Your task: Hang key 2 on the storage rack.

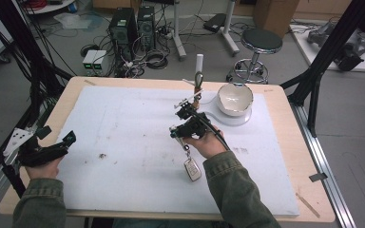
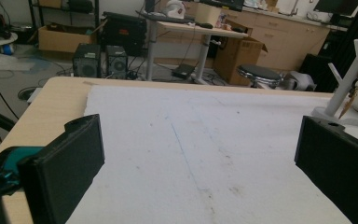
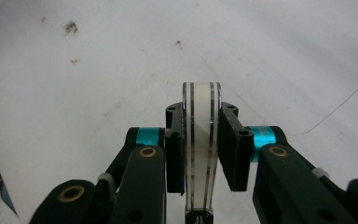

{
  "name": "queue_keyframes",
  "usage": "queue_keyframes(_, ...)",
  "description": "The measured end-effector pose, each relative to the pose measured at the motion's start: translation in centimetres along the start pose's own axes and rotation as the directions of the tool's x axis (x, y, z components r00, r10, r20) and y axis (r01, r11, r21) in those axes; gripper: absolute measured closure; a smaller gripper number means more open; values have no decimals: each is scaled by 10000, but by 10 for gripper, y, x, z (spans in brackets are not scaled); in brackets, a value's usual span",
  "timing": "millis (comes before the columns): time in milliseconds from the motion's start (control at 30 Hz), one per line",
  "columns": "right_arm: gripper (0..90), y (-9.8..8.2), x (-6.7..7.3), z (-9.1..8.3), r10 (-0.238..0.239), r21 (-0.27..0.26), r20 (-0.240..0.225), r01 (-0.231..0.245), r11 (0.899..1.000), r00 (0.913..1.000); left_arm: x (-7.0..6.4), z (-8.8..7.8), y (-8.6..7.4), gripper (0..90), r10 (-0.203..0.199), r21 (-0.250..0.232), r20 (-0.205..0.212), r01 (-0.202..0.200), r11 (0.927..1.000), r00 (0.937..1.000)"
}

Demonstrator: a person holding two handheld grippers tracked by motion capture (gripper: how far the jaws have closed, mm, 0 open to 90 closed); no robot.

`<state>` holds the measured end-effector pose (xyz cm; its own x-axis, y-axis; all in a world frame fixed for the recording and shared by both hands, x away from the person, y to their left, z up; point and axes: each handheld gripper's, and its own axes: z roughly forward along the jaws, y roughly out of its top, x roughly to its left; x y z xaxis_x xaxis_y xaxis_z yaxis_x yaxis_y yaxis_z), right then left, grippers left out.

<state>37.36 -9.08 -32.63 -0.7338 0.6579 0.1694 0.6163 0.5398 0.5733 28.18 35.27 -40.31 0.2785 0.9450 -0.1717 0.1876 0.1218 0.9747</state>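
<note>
Key fob between right tongs

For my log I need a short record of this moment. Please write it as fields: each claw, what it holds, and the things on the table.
left claw: open, holds nothing, at the table's left edge
right claw: shut on a white key fob
key fob: hangs below the right hand, near the white mat
bowl: white, far right on the mat
white stand: beside the bowl, keys hanging on it
</note>
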Motion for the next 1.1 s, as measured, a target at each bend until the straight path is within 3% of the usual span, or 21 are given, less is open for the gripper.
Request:
queue_keyframes(567, 737, 15, -2, -26, 118, -931, 59, -112, 9956, 9999, 0, 1, 0, 18, -24, -49, 17, 24, 10000, 10000)
queue_keyframes(1100, 737, 33, -12, -38, 479, -1577, 199, -441, 9865, 9987, 0, 1, 0, 18, -59, -65, 18, 59, 10000, 10000)
